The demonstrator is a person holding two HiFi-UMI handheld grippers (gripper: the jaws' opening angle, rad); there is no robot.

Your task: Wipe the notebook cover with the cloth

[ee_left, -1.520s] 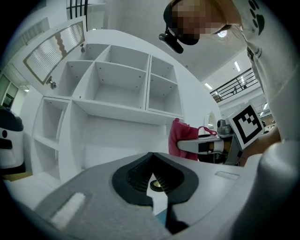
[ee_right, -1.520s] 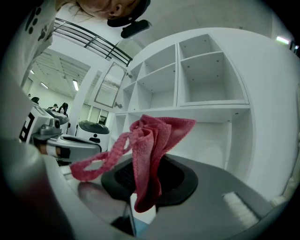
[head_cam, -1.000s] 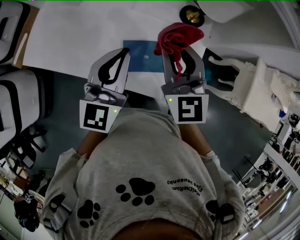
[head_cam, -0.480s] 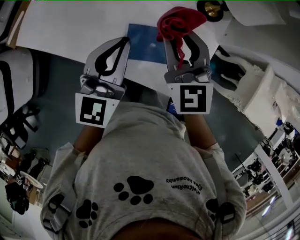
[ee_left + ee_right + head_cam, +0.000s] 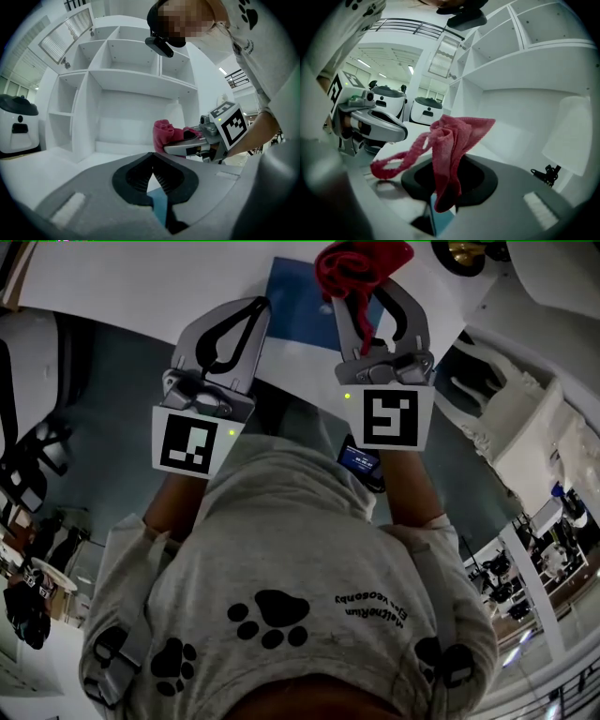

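The right gripper point(image 5: 367, 296) has its jaws pinched together on the red cloth point(image 5: 449, 140). The cloth bunches up out of the tips and trails one looped strip to the left in the right gripper view, and the pinched part itself is buried in the folds. The left gripper point(image 5: 152, 180) has its jaws closed tip to tip with nothing between them, and only a sliver of the blue notebook point(image 5: 295, 307) shows through the slit below the pads. In the head view the notebook lies flat on the white table point(image 5: 122, 282), between the two grippers' tips. Its far edge is cut off by the top of the frame and its right side is covered by the right gripper and the cloth, so I cannot tell whether the cloth touches the cover. The table's near edge runs under both grippers, with bare white surface open to the left of the notebook. At the upper right a brass-coloured round object point(image 5: 464, 251) sits half out of frame. A white shelf unit point(image 5: 117, 75) stands behind the table. Both forearms reach forward side by side from the person's grey shirt point(image 5: 281, 549), with the grippers roughly parallel and their marker cubes facing up toward the head camera
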